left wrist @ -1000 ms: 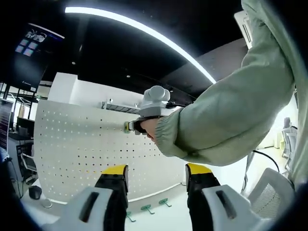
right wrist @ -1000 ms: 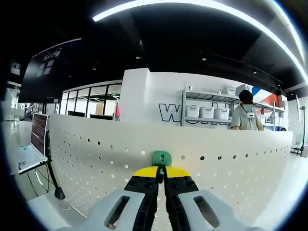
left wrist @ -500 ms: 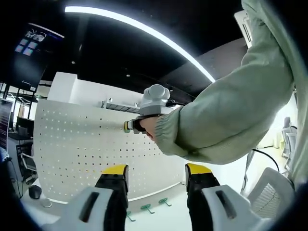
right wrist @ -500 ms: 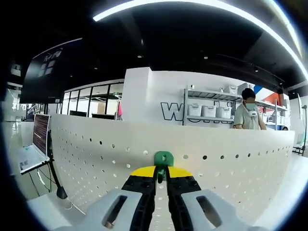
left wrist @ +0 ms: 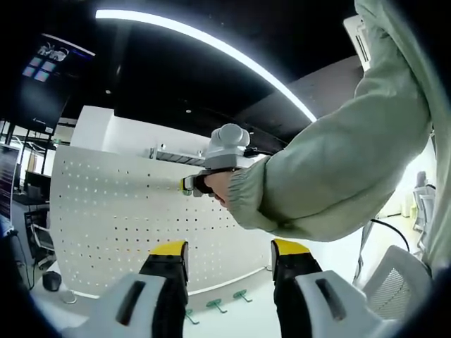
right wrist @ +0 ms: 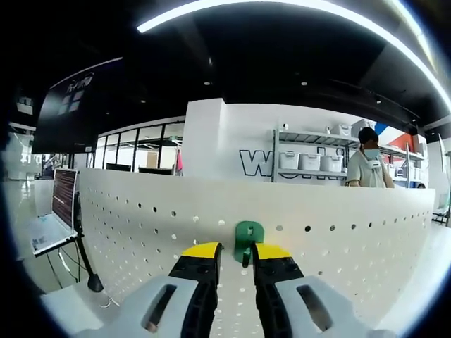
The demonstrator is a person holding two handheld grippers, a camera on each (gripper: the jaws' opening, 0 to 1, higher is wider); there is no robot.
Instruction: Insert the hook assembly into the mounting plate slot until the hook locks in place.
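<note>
A small green hook (right wrist: 248, 234) sits against the white pegboard plate (right wrist: 134, 225), near its top edge. My right gripper (right wrist: 237, 251) stands open, its yellow-tipped jaws a little apart on either side of the hook's stem. In the left gripper view the right gripper (left wrist: 189, 184) is held by a hand in a pale green sleeve (left wrist: 331, 169), its tip pressed at the upper part of the pegboard plate (left wrist: 106, 211). My left gripper (left wrist: 229, 250) hangs open and holds nothing, well short of the board.
Three spare green hooks (left wrist: 215, 304) lie on the white table (left wrist: 239, 320) at the board's foot. A laptop (right wrist: 53, 218) on a stand is to the left. Behind the board are shelves with bins (right wrist: 303, 160) and a person (right wrist: 370, 169). A white chair (left wrist: 402, 282) stands right.
The right gripper's jaws, shut on the green hook before, have parted; the hook stays on the board. The left gripper has not moved.
</note>
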